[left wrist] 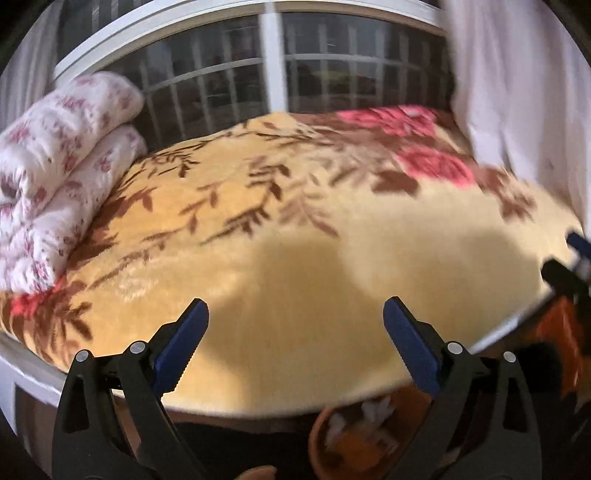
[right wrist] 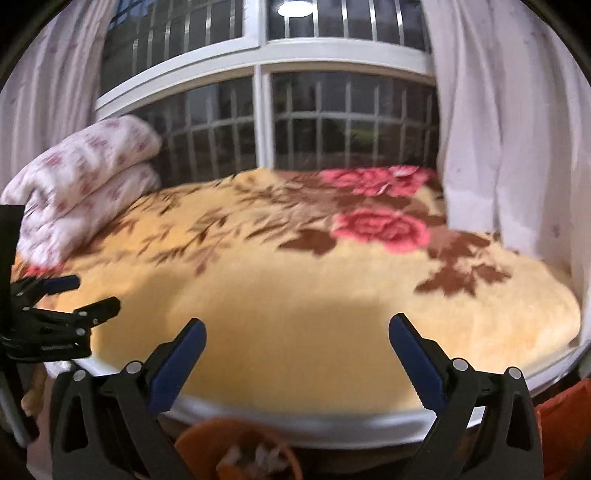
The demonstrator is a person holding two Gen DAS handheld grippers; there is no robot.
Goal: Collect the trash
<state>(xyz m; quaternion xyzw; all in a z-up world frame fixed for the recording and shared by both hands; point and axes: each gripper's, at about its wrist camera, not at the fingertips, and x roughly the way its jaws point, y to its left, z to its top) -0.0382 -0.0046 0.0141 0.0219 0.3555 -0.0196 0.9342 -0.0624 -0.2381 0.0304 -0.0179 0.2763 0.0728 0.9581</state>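
Both tools, left (left wrist: 295,317) and right (right wrist: 297,334), agape, empty; ceiling-lamp reflection (right wrist: 294,7) only from right wrist.

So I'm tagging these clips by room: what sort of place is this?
Most likely a bedroom, at a window seat or low bed. A plush floral blanket covers the platform, a folded quilt sits in its corner, and pale curtains frame a barred window.
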